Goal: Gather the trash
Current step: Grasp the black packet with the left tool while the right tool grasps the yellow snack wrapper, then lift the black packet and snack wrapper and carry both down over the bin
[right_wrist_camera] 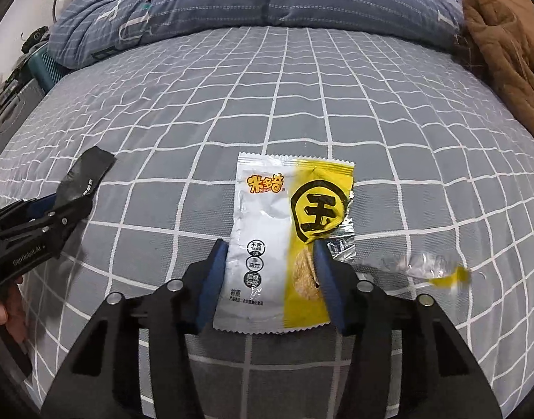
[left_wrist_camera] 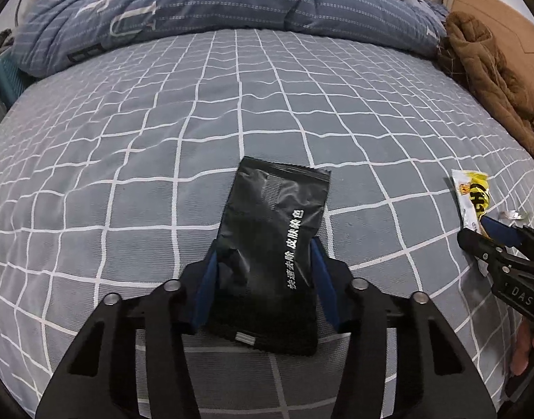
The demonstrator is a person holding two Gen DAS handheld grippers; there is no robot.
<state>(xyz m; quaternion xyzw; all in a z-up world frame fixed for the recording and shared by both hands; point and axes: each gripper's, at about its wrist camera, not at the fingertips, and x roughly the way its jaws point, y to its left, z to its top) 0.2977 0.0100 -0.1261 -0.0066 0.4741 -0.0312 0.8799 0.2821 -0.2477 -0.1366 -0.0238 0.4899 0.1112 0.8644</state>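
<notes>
With the black packet (left_wrist_camera: 270,251) and yellow wrapper (right_wrist_camera: 288,244) flat on the bed (left_wrist_camera: 127,139), left gripper (left_wrist_camera: 265,255) and right gripper (right_wrist_camera: 270,258) each clamp one: grasp step; next, lift both without slipping.

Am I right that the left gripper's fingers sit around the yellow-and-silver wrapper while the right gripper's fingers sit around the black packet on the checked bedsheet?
Not quite; they are swapped. The left wrist view shows the left gripper around the black packet; the right wrist view shows the right gripper around the yellow-and-silver wrapper.

A home bedroom: checked bed sheet (left_wrist_camera: 232,104), rumpled blue quilt (left_wrist_camera: 197,3).
</notes>
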